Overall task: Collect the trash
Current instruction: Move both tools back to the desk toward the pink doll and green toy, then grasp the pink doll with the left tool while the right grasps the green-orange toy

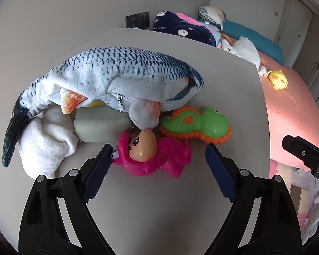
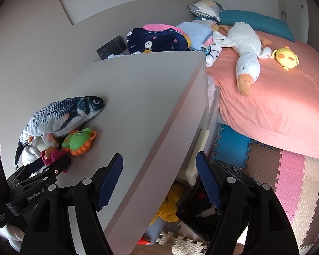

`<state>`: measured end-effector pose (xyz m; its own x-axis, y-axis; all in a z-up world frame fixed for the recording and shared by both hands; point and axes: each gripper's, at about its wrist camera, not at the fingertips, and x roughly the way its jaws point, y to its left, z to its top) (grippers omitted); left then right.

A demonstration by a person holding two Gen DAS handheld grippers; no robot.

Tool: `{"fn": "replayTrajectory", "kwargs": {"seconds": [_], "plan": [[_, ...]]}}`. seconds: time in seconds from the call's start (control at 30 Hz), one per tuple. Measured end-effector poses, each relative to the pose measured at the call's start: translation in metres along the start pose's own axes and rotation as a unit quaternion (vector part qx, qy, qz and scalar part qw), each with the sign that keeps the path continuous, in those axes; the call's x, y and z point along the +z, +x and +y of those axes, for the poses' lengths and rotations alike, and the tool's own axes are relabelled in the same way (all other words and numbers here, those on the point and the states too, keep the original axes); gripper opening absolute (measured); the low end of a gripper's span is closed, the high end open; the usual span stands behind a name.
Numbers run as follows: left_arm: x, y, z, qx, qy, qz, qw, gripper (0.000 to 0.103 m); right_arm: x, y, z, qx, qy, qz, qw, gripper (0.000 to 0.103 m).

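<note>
Pale grey, smooth and matt, the tabletop (image 1: 180,212) stands beside a bed with a wrinkled salmon-pink sheet (image 2: 276,110), with foam puzzle mats on the floor below. At its far left lies a heap of toys: a soft plush fish with printed blue-grey scales (image 1: 121,72) draped over a white terry cloth (image 1: 46,140) and a rounded grey-green cushion block (image 1: 100,125), with a glossy magenta plastic doll with a peach face (image 1: 151,155) and a hard green and orange plastic seahorse toy (image 1: 197,125) in front.

The left gripper (image 1: 159,163) has its ribbed blue pads apart around the doll, the left pad just at its edge, not clamped. The right gripper (image 2: 159,178) hangs spread and empty over the table's edge, above a dark mesh bin (image 2: 212,201) on the floor.

Risks, as I judge them: the doll's slick, curved shell may squirt from the pads if pinched off-centre; the fish's fin, resting against its head, could drag along; the seahorse, close beside, may be nudged aside.
</note>
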<state>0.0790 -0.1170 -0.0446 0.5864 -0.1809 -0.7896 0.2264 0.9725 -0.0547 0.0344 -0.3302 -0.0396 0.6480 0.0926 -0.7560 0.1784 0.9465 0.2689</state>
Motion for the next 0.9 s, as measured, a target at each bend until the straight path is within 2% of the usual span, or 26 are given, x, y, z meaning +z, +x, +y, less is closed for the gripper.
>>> {"fn": "replayTrajectory", "kwargs": {"seconds": [0.1,0.13,0.5,0.7,0.83,0.9], "plan": [[0.003,0.007,0.004,-0.001,-0.002,0.008,1.0,0.071,0.001,0.006,0.003,0.004,-0.003,0.003,1.0,0.072],[0.003,0.008,0.005,-0.003,-0.002,0.009,1.0,0.07,0.002,0.008,0.005,0.005,-0.005,0.004,1.0,0.072],[-0.012,-0.01,0.015,0.006,-0.002,0.0,1.0,0.07,0.003,0.019,0.05,0.047,-0.06,0.014,0.997,0.072],[-0.026,-0.026,0.025,0.01,-0.005,0.001,0.9999,0.07,-0.005,0.031,0.08,0.072,-0.101,0.038,0.992,0.072],[-0.029,-0.031,0.031,0.013,-0.006,-0.001,0.9999,0.07,-0.007,0.04,0.099,0.063,-0.133,0.033,0.989,0.073],[-0.028,-0.032,0.032,0.011,-0.009,-0.002,0.9999,0.07,-0.004,0.045,0.104,0.061,-0.141,0.034,0.988,0.077]]}}
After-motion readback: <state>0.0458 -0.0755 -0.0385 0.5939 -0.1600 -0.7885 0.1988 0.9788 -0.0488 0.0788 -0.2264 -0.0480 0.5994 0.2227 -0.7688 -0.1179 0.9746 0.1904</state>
